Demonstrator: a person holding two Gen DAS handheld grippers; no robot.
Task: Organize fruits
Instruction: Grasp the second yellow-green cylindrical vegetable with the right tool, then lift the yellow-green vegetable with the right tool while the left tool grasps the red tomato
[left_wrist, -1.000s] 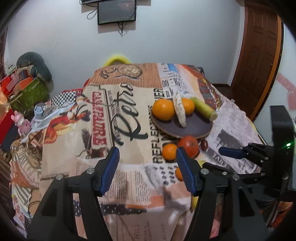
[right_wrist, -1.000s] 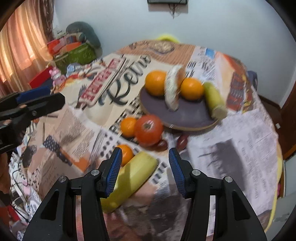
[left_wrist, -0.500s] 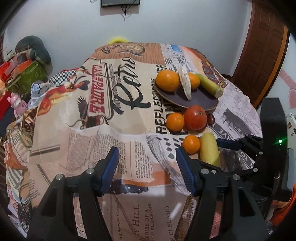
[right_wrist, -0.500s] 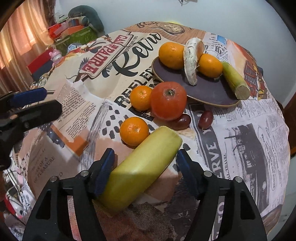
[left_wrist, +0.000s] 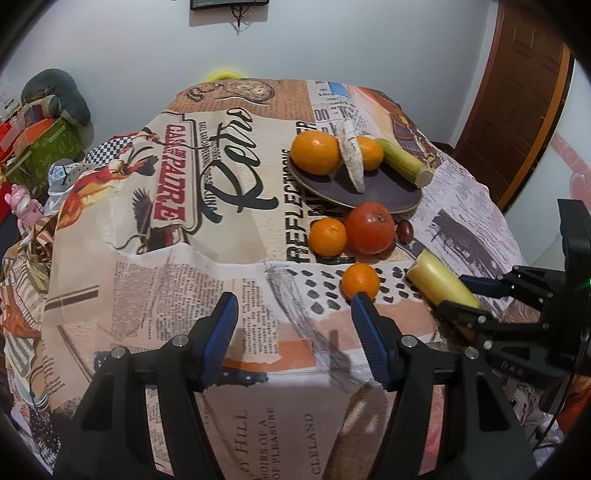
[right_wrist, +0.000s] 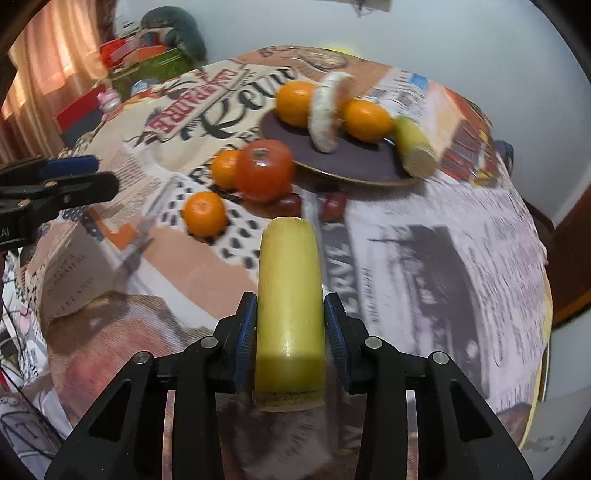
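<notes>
Lifted since half-second ago: pale yellow cut stalk (right_wrist: 289, 310), clamped in right gripper (right_wrist: 290, 332); left gripper (left_wrist: 293, 321) gaping above bare printed tablecloth (left_wrist: 258, 325) near front edge.

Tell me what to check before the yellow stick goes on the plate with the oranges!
1. Grip: right gripper has both pads against the yellow stalk. Ok.
2. Stalk lifted off the tablecloth: cannot tell.
3. Room on the dark plate: bare patch in front; two oranges, a pale white piece and another stalk fill the back. Ok.
4. Path: tomato and small dark red fruits lie between stalk and plate. Not ok, go over them.
5. Left gripper open, holding nothing, off to the side. Ok.
</notes>
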